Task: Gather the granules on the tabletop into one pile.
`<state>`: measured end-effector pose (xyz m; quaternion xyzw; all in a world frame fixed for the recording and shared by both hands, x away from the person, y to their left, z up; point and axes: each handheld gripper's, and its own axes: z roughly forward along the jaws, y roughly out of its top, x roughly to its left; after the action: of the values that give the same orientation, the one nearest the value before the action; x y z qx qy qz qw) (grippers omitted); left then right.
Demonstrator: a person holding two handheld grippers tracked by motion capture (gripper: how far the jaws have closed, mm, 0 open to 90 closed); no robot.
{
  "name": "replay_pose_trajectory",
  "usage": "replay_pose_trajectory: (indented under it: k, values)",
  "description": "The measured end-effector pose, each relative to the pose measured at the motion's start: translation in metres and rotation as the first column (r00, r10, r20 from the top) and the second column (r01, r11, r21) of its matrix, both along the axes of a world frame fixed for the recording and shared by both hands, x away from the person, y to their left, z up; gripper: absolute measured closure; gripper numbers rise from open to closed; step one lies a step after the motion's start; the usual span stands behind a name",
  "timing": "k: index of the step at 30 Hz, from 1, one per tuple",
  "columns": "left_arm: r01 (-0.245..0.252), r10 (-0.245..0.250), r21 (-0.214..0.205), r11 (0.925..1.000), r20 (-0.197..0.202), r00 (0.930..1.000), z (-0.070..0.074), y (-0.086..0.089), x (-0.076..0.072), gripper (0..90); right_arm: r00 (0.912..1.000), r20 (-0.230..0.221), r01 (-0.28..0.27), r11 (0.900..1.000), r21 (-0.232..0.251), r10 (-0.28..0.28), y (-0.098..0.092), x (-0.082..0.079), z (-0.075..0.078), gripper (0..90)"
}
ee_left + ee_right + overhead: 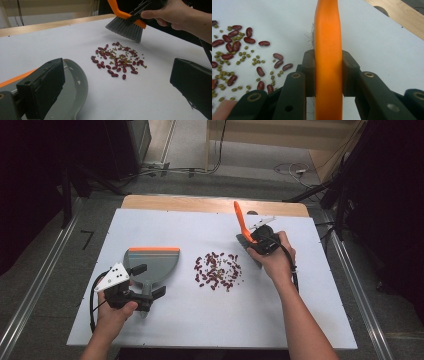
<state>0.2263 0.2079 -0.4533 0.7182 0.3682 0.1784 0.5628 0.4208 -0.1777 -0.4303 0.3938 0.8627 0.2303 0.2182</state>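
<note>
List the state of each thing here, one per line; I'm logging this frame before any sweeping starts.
Brush: clamped by its orange handle in the right hand-held gripper, bristles just beyond the pile.
Dustpan: flat on the table, at the left hand-held gripper, whose jaws look open; no beans visible in it.
Beans: red and small green ones, scattered loose on the white table, unswept.
</note>
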Motion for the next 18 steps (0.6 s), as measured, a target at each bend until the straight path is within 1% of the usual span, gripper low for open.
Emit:
replay_pose_trajectory:
  k: [1,2,4,5,6,7,8,9,10,14,18]
  values:
    - [0.0,0.0,-0.001,1.0,0.0,1.0,0.0,0.0,0.0,0.1,0.9999,0.003,-0.013,0.9998,-0.012,0.013,0.002,0.001,-0.001,68.7]
    - [0.001,-0.001,-0.001,1.0,0.0,1.0,0.0,0.0,0.0,0.1,1.0,-0.003,-0.008,0.9999,-0.014,0.008,0.004,0.002,-0.002,68.8]
    - [-0.002,0.002,-0.001,1.0,-0.001,1.0,-0.001,0.0,0.0,0.1,0.9998,-0.004,-0.019,0.9996,-0.023,0.019,0.008,0.002,-0.004,68.8]
    - [-0.003,0.003,0.0,1.0,-0.002,1.0,-0.001,-0.001,0.0,0.1,0.9991,-0.027,-0.032,0.9991,-0.029,0.031,0.013,0.004,-0.005,68.8]
    - [-0.003,0.003,0.001,1.0,-0.003,1.0,-0.001,-0.001,0.0,0.1,0.9983,-0.039,-0.044,0.9982,-0.041,0.042,0.015,0.005,-0.005,68.8]
    - [-0.003,0.003,0.002,1.0,-0.002,1.0,-0.002,-0.001,0.0,0.1,0.9983,-0.039,-0.044,0.9982,-0.041,0.042,0.015,0.005,-0.005,68.8]
    - [0.0,0.0,0.001,1.0,-0.002,1.0,-0.002,-0.002,0.001,0.1,0.9972,-0.052,-0.057,0.9972,-0.049,0.054,0.021,0.005,-0.006,68.8]
    - [-0.001,0.001,0.004,1.0,-0.004,1.0,-0.002,-0.002,0.001,0.1,0.9972,-0.052,-0.057,0.9972,-0.049,0.054,0.021,0.005,-0.006,68.8]
    - [0.0,0.0,0.002,1.0,-0.004,1.0,-0.002,-0.003,0.001,0.1,0.9959,-0.058,-0.072,0.996,-0.053,0.069,0.025,0.004,-0.007,68.8]
    - [-0.002,0.002,0.005,1.0,-0.002,1.0,-0.001,-0.004,0.0,0.1,0.9931,-0.067,-0.101,0.9919,-0.077,0.096,0.038,0.0,-0.008,69.0]
    - [-0.01,0.01,0.003,0.9999,-0.005,0.9999,-0.001,-0.003,0.001,0.1,0.9911,-0.078,-0.115,0.9887,-0.096,0.108,0.043,-0.004,-0.008,69.1]
